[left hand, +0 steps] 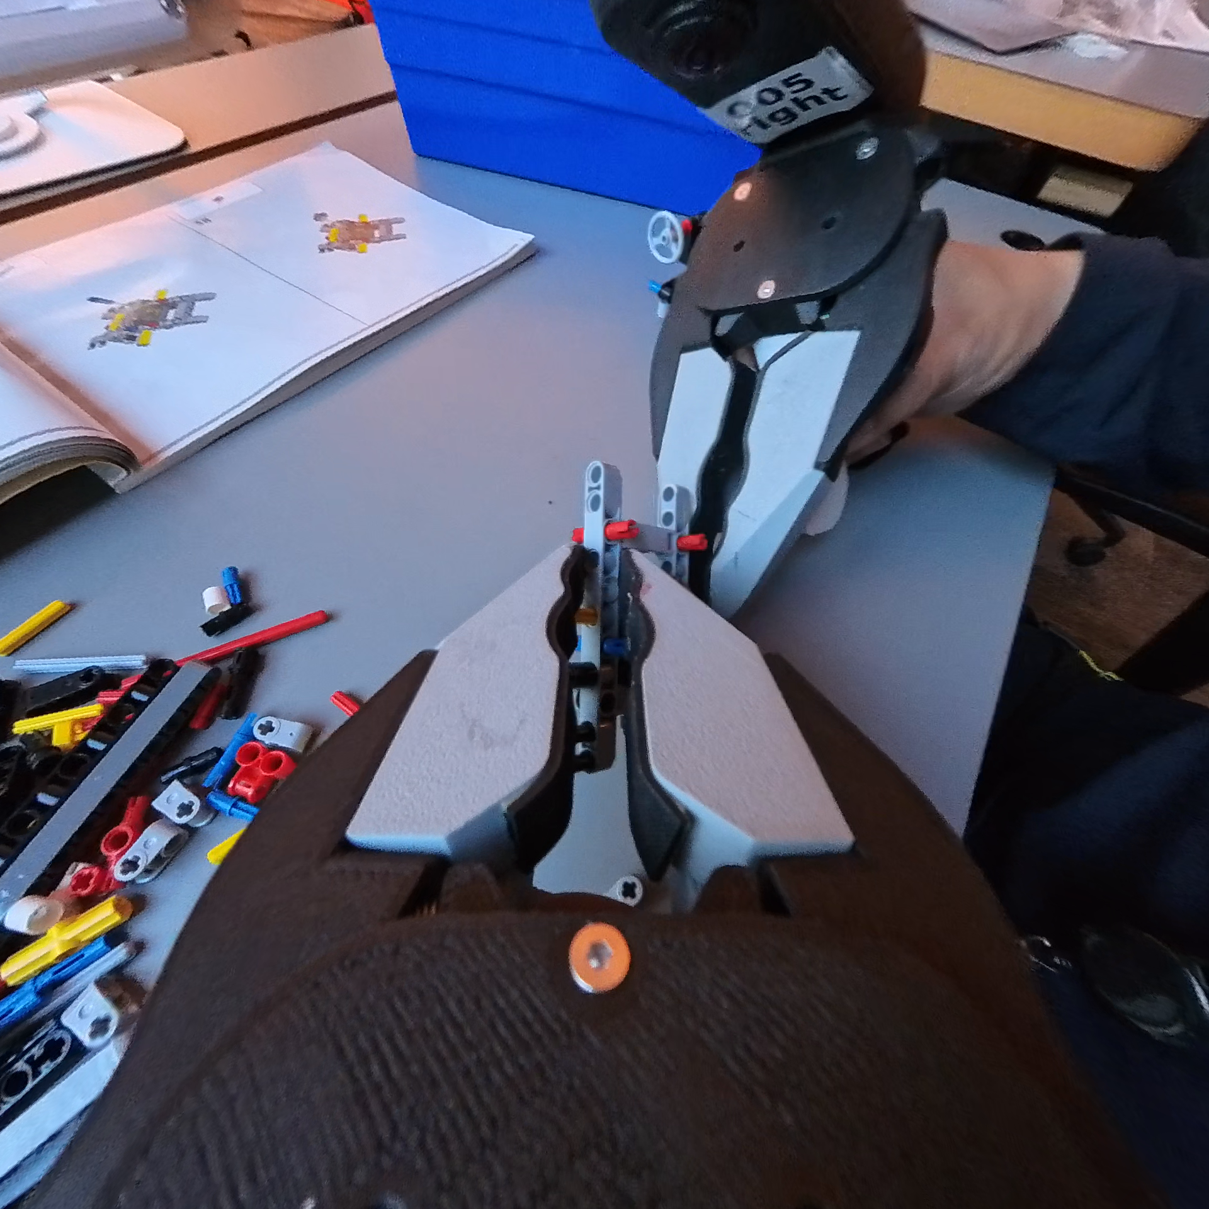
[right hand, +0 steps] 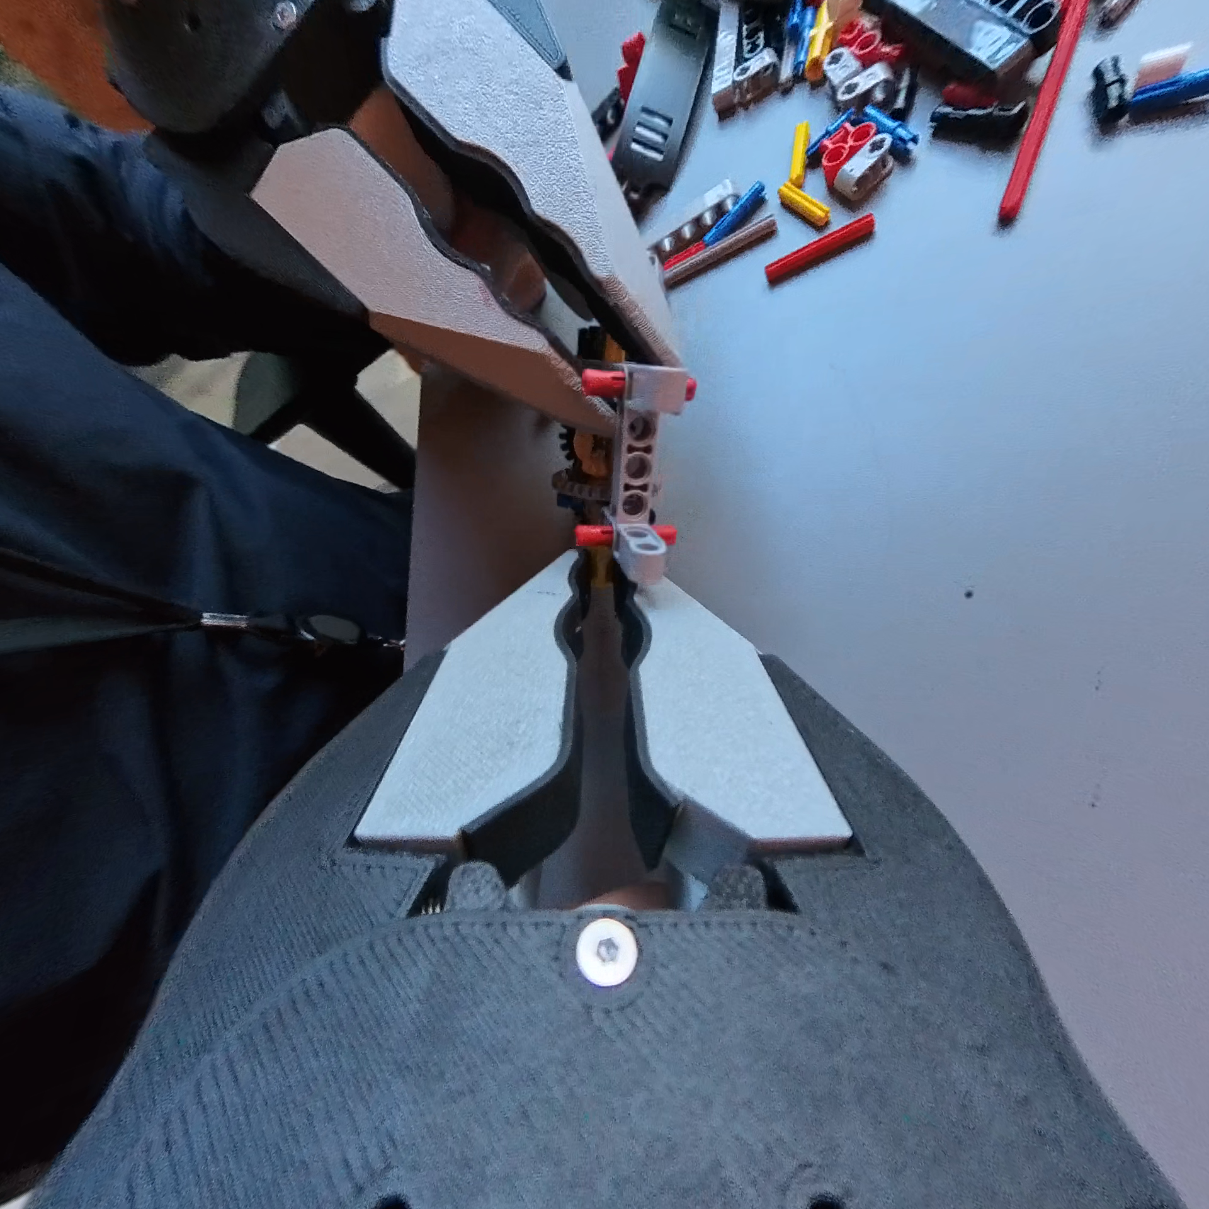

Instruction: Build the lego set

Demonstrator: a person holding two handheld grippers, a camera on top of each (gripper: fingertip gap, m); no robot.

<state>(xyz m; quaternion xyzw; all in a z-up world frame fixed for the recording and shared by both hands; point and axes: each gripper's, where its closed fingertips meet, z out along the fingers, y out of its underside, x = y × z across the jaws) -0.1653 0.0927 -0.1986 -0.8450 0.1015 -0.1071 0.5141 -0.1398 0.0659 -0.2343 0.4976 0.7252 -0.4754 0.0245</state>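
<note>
My left gripper is shut on a small grey beam assembly with red pins, held above the grey table. The assembly's second beam juts out to the right. My right gripper comes down from the upper right, with its tips at that side. In the right wrist view my right gripper is shut on a yellow piece at the near end of the assembly, just below a red pin. The left gripper grips the far end.
An open instruction booklet lies at the left and a blue bin stands behind it. Loose black, red, yellow and blue parts are piled at the lower left and also show in the right wrist view. The table edge is close on the right. Spacing between my two grippers at the tips: around 5 centimetres.
</note>
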